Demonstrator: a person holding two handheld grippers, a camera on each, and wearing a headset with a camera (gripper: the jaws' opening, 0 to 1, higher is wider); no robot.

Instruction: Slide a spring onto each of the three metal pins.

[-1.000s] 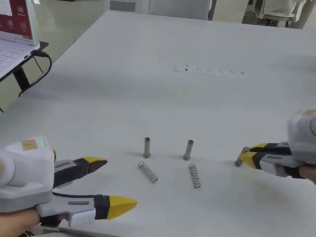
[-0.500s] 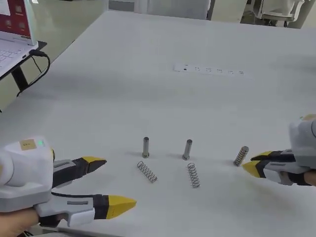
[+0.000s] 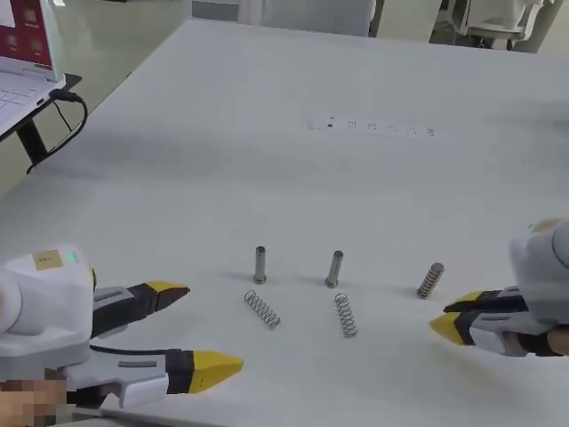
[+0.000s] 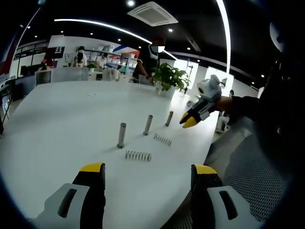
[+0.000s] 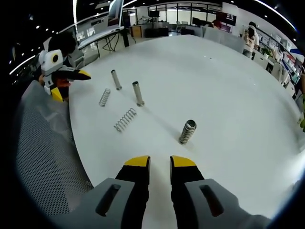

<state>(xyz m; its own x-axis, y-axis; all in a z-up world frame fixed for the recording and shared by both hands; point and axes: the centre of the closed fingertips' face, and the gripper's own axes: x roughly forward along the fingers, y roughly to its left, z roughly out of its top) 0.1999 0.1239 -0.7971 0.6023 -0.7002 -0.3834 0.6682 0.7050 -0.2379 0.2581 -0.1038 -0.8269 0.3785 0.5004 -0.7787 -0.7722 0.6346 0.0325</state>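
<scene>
1. Your left gripper (image 3: 204,326) hovers over the near edge of the table (image 3: 267,142). Its jaws are spread wide and there is nothing between them.
2. The first spring (image 3: 261,309) lies flat just ahead of that gripper's tips and clear of them. In the left gripper view it (image 4: 138,155) sits ahead of the gap between the jaws.
3. Just beyond that spring the first pin (image 3: 260,264) stands upright and bare.
4. Farther from your left gripper, the second spring (image 3: 345,315) lies flat. The second pin (image 3: 334,268) stands close behind it, also upright and bare.
5. Your right gripper (image 3: 438,318) has its jaws drawn close, with only a narrow gap between the yellow tips (image 5: 182,162). It grips nothing.
6. The third spring (image 3: 431,279) stands on end, leaning slightly, sleeved over the third pin (image 5: 190,123), of which only the top shows. It is just ahead of your right gripper's tips, a little to their right in the right gripper view, and not touching them.
7. From your right gripper, the two loose springs and the bare pins lie farther ahead and to the left, between your two grippers.
</scene>
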